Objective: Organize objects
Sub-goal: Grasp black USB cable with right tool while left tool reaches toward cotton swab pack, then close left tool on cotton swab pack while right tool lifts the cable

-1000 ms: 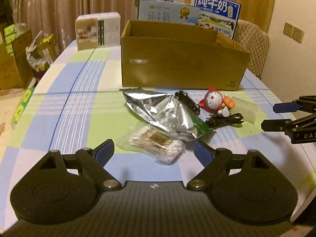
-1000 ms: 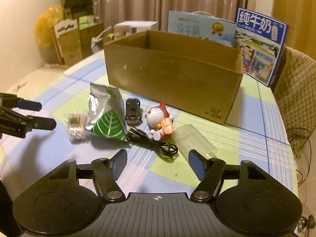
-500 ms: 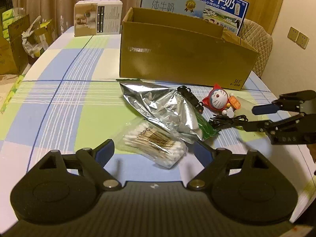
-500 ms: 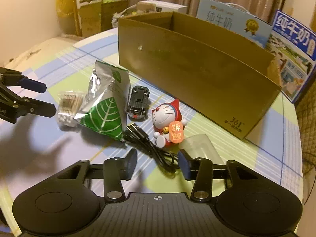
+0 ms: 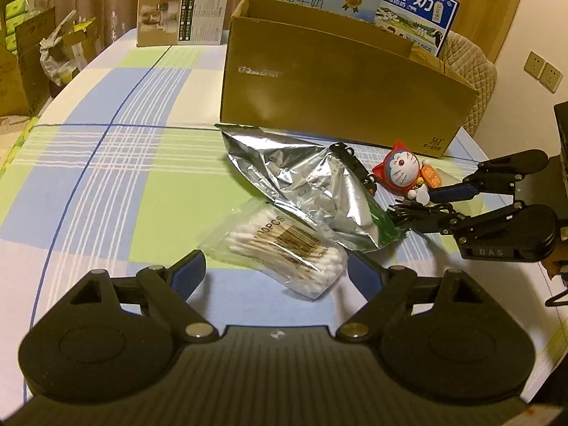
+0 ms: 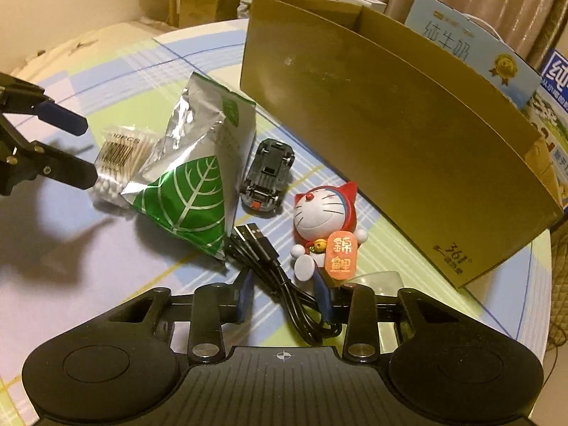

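Observation:
An open cardboard box (image 5: 340,99) stands on the checked tablecloth. In front of it lie a bag of cotton swabs (image 5: 280,248), a silver foil pouch (image 5: 305,191) with a green leaf (image 6: 188,195), a small black toy car (image 6: 268,174), a red Doraemon figure (image 6: 326,220) and a coiled black cable (image 6: 280,277). My left gripper (image 5: 277,271) is open just before the swab bag. My right gripper (image 6: 284,291) has narrowed around the cable, its fingers on either side of the cable; whether they press it I cannot tell. A clear plastic piece (image 6: 380,278) lies beside it.
Two blue milk cartons (image 5: 411,3) stand behind the box, and a white product box (image 5: 181,19) sits at the table's far left. A padded chair (image 5: 468,67) stands at the far right. Cardboard boxes and bags (image 5: 32,46) lie on the floor to the left.
My right gripper has moved forward and down over the cable and its fingers have narrowed. My left gripper has moved closer to the swab bag and stayed open.

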{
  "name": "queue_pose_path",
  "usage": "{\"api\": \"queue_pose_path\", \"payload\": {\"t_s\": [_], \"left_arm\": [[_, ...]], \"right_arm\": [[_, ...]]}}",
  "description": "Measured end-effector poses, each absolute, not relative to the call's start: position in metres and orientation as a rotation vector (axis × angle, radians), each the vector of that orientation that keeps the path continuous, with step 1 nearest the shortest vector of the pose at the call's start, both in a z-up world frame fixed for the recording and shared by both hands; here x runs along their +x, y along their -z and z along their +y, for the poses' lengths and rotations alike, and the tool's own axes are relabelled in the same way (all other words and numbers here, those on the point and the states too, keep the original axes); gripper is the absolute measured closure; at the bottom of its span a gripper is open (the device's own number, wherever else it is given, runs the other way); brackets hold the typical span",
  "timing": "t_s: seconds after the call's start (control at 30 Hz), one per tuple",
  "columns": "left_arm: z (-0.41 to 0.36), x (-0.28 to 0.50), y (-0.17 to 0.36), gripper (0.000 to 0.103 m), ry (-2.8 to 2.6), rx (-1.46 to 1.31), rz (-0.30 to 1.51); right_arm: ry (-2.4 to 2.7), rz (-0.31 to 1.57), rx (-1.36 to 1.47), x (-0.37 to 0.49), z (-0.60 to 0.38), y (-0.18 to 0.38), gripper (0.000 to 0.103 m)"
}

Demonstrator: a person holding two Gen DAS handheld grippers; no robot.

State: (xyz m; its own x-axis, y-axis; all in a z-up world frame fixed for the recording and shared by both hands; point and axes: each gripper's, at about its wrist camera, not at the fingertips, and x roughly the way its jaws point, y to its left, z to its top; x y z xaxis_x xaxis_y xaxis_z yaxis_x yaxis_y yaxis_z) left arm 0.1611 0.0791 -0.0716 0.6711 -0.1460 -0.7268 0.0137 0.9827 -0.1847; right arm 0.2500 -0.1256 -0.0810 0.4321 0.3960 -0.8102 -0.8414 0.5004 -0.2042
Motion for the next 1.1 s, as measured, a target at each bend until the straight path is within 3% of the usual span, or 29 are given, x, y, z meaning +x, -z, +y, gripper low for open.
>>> {"api": "queue_pose_path", "payload": {"t_s": [0.17,0.53,0.97,1.07,1.1], "left_arm": [[0.079,0.161,0.071,0.019,0.089,-0.172,0.83],[0.079,0.162,0.072,0.019,0.088,-0.172,0.834],[0.082,0.179,0.084,0.02,0.046,-0.164,0.877],[0.083,0.185,0.086,0.025,0.041,-0.169,0.876],[0.083,0.186,0.086,0.033,0.04,-0.163,0.874]], "right_arm": [[-0.842,0.813,-0.659,0.241,-0.123,0.081,0.092],[-0.869,0.959,-0.443,0.221,-0.124,0.073,0.093],[-0.758,0.971,-0.388,0.235,-0.131,0.071,0.093],[-0.757,0.971,-0.386,0.235,-0.132,0.071,0.093],[-0.757,0.971,-0.384,0.236,-0.131,0.071,0.093]]}}
